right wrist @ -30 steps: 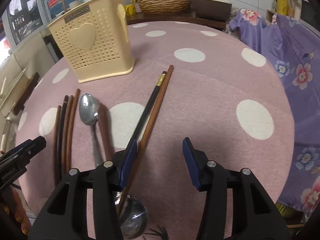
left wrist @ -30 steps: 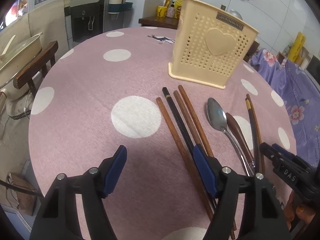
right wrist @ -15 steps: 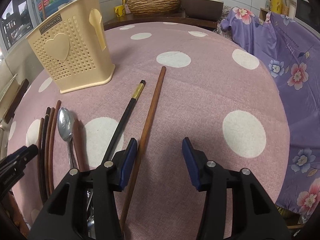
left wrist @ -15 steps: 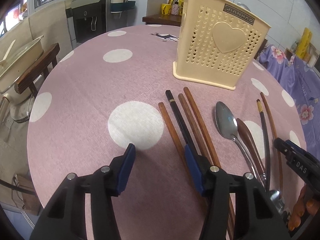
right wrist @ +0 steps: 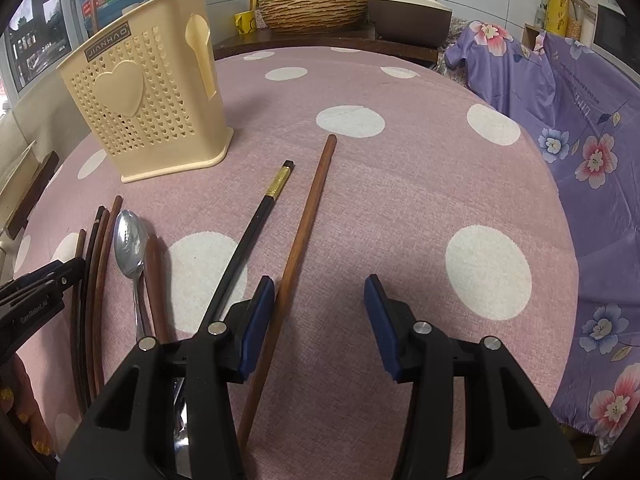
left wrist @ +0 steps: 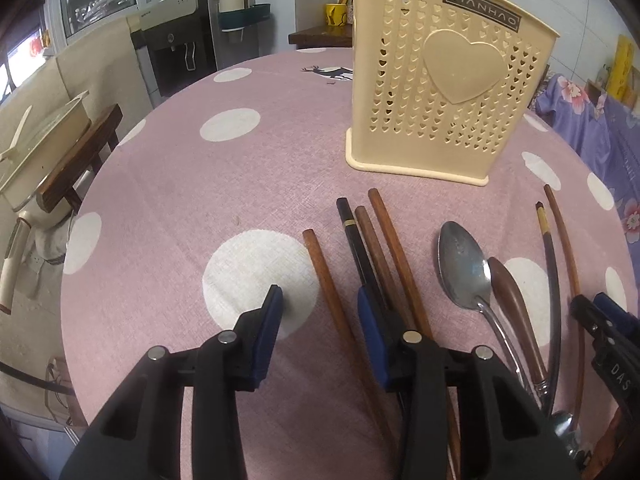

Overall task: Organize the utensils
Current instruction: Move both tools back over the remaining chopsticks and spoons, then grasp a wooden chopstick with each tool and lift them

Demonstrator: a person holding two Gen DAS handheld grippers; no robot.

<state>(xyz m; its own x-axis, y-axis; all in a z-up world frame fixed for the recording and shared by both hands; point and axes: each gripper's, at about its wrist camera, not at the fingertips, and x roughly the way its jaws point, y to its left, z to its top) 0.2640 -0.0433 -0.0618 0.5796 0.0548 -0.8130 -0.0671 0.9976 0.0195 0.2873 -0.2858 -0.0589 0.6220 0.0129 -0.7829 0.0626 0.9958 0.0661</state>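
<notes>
A cream perforated holder (left wrist: 448,92) (right wrist: 148,112) stands on the pink dotted tablecloth (left wrist: 224,184). In front of it lie several chopsticks, a metal spoon (left wrist: 464,264) (right wrist: 130,240) and a wooden spoon (left wrist: 508,284). My left gripper (left wrist: 320,314) hangs low over the leftmost brown chopstick (left wrist: 320,264), which runs between its closing jaws with gaps on both sides. My right gripper (right wrist: 318,304) is open, and a long brown chopstick (right wrist: 308,216) passes just inside its left finger. A black gold-banded chopstick (right wrist: 256,224) lies beside that one.
A wooden chair (left wrist: 72,160) and a water dispenser (left wrist: 172,40) stand beyond the table's left edge. Purple floral cloth (right wrist: 580,140) drapes along the right side. A wicker basket (right wrist: 316,10) and a cooker (right wrist: 408,12) sit on the counter behind.
My left gripper has advanced toward the holder and its jaws have narrowed around the leftmost brown chopstick. The right gripper has barely shifted and kept the same opening.
</notes>
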